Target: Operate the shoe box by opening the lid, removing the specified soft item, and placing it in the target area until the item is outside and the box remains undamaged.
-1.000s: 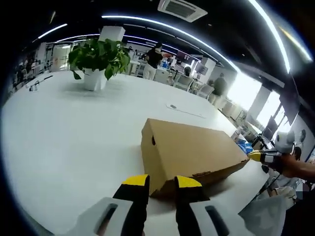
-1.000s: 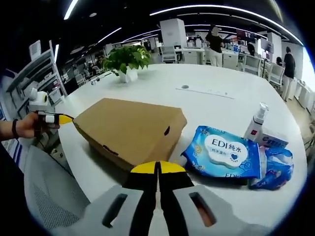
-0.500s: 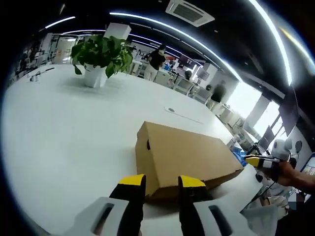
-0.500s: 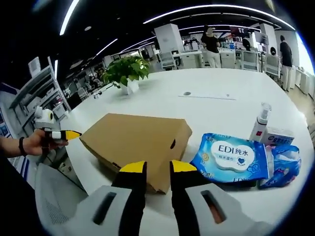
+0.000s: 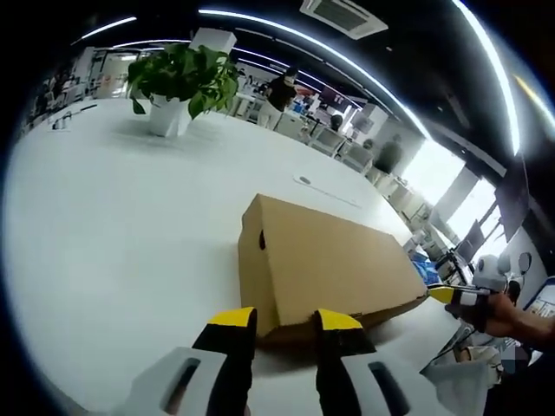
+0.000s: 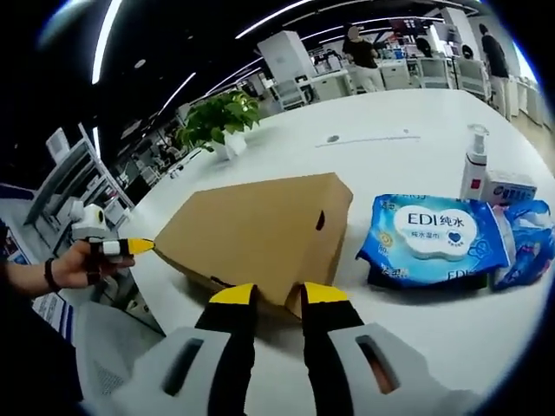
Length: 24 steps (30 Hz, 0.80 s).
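You hold your left gripper [image 5: 284,322] and right gripper [image 6: 277,295], jaws released, at opposite ends of the closed brown cardboard shoe box [image 5: 329,264], ready to lift its lid.

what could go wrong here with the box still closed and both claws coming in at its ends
1. The cardboard shoe box is still closed, and both claws are open at opposite ends; pinching the lid edge with the right claw or left claw might crease or tear it.
2. The box sits near the white table edge on the person's side, so a push could slide it off.
3. The blue wipes pack and the pump bottle lie close beside it; a swinging lid could knock them.
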Each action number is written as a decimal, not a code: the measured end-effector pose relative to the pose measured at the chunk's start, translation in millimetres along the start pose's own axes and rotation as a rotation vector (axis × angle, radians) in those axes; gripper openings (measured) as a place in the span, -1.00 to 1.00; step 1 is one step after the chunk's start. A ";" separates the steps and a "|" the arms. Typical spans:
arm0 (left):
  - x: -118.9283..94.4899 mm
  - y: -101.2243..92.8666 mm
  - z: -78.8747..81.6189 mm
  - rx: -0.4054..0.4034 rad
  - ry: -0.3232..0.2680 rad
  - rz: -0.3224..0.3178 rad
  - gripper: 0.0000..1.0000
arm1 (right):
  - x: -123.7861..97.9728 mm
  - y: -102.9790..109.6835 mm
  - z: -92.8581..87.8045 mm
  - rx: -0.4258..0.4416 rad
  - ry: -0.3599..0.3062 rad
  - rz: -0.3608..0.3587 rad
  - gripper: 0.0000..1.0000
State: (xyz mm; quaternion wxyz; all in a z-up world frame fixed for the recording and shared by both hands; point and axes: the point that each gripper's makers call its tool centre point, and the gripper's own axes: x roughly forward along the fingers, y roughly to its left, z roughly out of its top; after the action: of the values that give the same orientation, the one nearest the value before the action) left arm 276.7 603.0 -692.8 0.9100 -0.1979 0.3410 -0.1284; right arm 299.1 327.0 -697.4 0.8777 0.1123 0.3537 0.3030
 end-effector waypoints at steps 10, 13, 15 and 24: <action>8.2 -3.4 1.9 0.010 0.022 -0.011 -0.51 | 2.5 -1.5 -1.3 -0.016 0.012 0.007 -0.63; 11.4 -2.2 4.5 0.008 0.023 -0.014 -0.51 | 3.5 -2.9 0.5 -0.015 0.009 0.003 -0.63; 13.6 -2.6 6.3 0.010 0.025 -0.015 -0.51 | 5.0 -4.7 2.6 -0.015 0.007 0.001 -0.63; 28.4 -4.1 17.3 0.021 0.028 -0.018 -0.51 | 11.9 -15.1 13.3 -0.012 0.000 -0.015 -0.63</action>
State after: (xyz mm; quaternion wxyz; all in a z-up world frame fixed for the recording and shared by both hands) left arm 308.8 593.6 -695.2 0.9059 -0.1897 0.3506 -0.1428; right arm 321.9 322.6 -700.6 0.8806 0.1044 0.3528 0.2986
